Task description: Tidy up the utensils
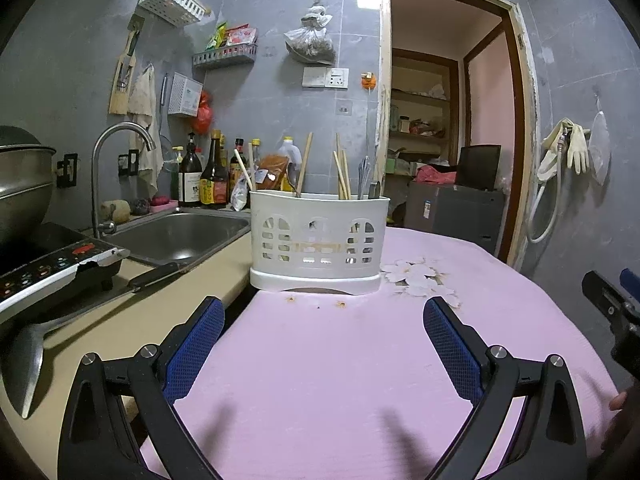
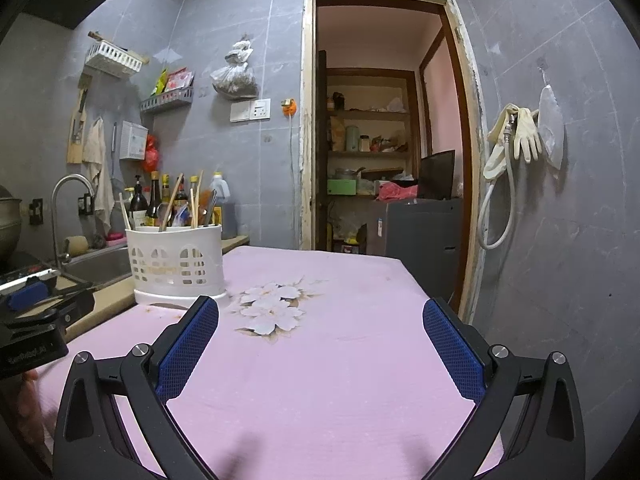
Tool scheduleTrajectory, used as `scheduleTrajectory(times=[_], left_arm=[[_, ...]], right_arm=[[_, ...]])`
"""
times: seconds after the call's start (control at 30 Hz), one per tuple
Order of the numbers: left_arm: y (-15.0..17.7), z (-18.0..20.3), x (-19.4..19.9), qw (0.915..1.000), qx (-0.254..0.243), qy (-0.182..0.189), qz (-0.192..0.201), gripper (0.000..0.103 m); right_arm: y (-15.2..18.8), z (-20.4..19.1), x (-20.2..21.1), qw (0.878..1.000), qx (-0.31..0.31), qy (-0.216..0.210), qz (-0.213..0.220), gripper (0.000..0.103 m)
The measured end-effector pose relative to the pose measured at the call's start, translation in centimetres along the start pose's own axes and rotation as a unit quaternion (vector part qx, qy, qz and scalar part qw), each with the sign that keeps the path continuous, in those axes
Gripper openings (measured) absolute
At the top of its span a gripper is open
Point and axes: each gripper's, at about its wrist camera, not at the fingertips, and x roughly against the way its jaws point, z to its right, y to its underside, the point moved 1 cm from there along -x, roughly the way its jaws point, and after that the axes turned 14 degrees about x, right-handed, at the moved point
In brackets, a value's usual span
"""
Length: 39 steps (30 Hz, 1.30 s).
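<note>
A white slotted utensil holder [image 1: 319,240] stands at the far left edge of the pink-covered table [image 1: 320,360]. Wooden chopsticks [image 1: 342,172], a spoon [image 1: 292,178] and metal cutlery [image 1: 366,178] stick up out of it. My left gripper [image 1: 323,312] is open above the cloth, a short way in front of the holder, nothing between its blue pads. In the right wrist view the holder [image 2: 176,264] sits to the far left; my right gripper [image 2: 320,312] is open over the flower print [image 2: 272,304] and holds nothing.
Left of the table runs a beige counter [image 1: 160,312] with a steel sink [image 1: 180,236], a tap [image 1: 120,152], an induction cooker [image 1: 48,268], a knife [image 1: 132,284] and a ladle [image 1: 28,360]. Sauce bottles [image 1: 208,176] line the wall. An open doorway [image 2: 384,140] lies behind the table.
</note>
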Motion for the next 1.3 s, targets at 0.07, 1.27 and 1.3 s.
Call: scheduleTrajectory(times=[0.07, 1.27, 1.3], left_arm=[[0.15, 0.04, 0.07, 1.0, -0.002, -0.003, 0.004, 0.098], [0.76, 0.05, -0.1, 1.0, -0.001, -0.006, 0.003, 0.098], [0.77, 0.08, -0.14, 1.0, -0.001, -0.006, 0.003, 0.098]], right_arm=[[-0.01, -0.07, 0.07, 1.0, 0.004, 0.004, 0.001, 0.103], [0.12, -0.27, -0.02, 1.0, 0.011, 0.015, -0.002, 0.103], [0.12, -0.27, -0.01, 1.0, 0.011, 0.015, -0.003, 0.103]])
